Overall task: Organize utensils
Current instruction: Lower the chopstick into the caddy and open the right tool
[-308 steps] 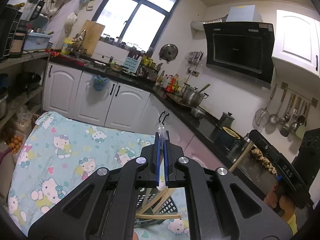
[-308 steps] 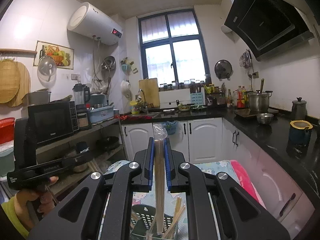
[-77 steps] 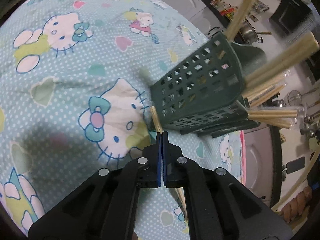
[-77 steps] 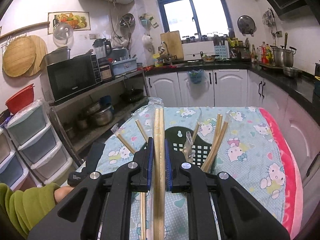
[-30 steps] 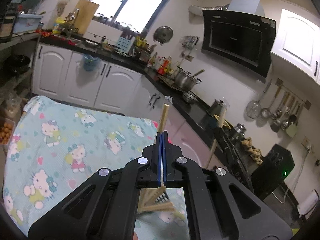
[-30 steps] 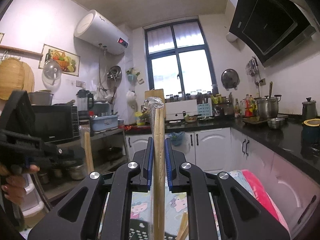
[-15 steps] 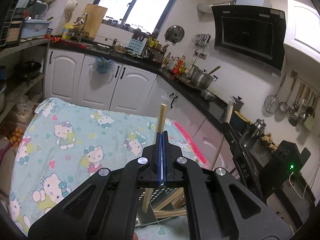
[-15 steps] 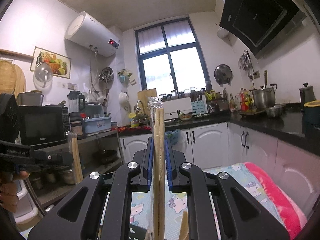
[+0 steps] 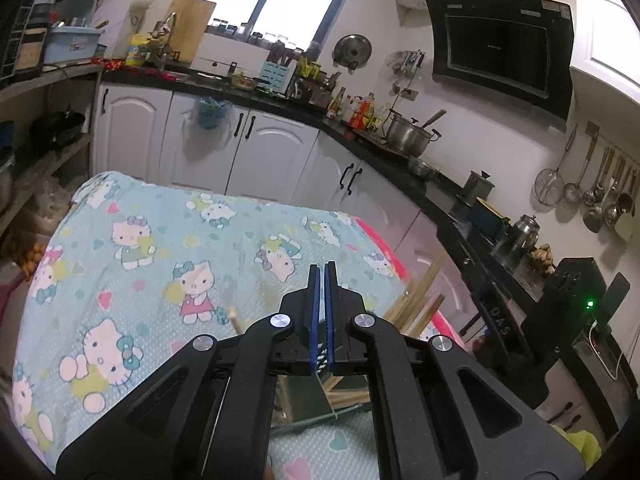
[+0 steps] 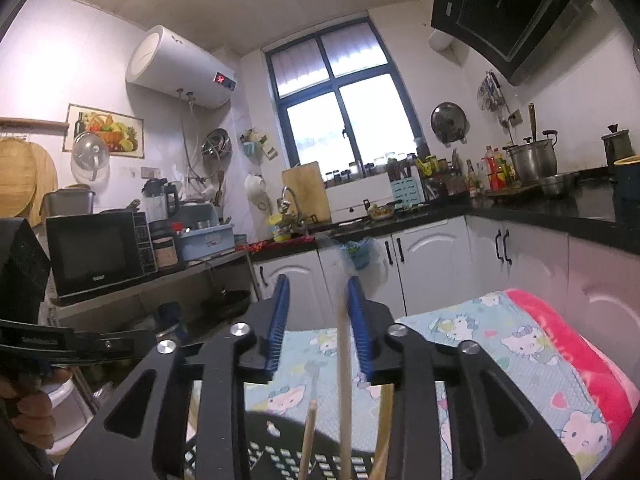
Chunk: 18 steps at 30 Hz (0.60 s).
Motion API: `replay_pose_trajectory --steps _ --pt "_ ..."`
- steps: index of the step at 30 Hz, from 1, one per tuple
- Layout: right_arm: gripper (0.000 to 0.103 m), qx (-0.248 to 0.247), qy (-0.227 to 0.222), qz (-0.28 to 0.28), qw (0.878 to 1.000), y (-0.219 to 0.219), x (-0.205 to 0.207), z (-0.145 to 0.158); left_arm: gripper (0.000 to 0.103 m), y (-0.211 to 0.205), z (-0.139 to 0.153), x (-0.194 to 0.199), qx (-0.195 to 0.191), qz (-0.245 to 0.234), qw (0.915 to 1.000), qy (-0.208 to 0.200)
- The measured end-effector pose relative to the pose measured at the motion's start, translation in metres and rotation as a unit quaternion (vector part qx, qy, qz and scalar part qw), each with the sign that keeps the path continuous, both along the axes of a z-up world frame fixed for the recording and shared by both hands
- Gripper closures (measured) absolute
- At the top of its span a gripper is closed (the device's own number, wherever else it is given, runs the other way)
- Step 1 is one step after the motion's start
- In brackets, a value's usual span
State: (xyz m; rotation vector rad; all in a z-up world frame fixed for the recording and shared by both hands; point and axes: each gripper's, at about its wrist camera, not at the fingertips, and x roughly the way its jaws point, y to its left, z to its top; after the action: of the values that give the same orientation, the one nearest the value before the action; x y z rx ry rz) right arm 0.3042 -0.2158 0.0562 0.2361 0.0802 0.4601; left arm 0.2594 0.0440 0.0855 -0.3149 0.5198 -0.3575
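My left gripper [image 9: 321, 270] has its blue pads nearly together with nothing between them. It hangs over the dark green slotted utensil basket [image 9: 308, 400], seen below the fingers with several wooden chopsticks [image 9: 416, 300] sticking out. My right gripper [image 10: 316, 284] is open. A wrapped pair of chopsticks [image 10: 343, 344] stands loose between its pads, blurred, with its lower end in the basket [image 10: 280, 452]. Other chopsticks [image 10: 307, 436] stand in the basket beside it.
The basket sits on a table under a light blue Hello Kitty cloth [image 9: 132, 240] with a pink edge [image 10: 580, 344]. White cabinets and a black counter [image 9: 360, 148] run behind. The other gripper's body [image 10: 24, 280] shows at the left of the right wrist view.
My left gripper has let go of its chopstick, which has dropped toward the basket. My right gripper has opened and its wrapped chopsticks are sliding down.
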Motion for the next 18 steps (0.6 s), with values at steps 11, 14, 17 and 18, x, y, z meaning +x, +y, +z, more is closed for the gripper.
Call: replay_pose_trajectory --steps 11,14,17,18 --pt "0.041 0.0 0.048 0.02 0.999 -0.015 -0.035 0.009 0.044 0.007 -0.001 -0.033 0.003 0.018 0.9998 0.001" --pt "0.032 -0.01 0.062 0.029 0.998 -0.018 -0.05 0.011 0.031 0.008 0.0 -0.046 0.009 0.022 0.9997 0.003" --pt "0.025 -0.021 0.072 0.035 0.997 -0.02 -0.066 0.011 0.014 0.01 -0.002 -0.058 0.007 0.021 0.9997 0.008" --pt "0.024 -0.025 0.076 0.035 0.996 -0.02 -0.07 0.01 0.011 0.009 -0.003 -0.061 0.008 0.021 0.9997 0.008"
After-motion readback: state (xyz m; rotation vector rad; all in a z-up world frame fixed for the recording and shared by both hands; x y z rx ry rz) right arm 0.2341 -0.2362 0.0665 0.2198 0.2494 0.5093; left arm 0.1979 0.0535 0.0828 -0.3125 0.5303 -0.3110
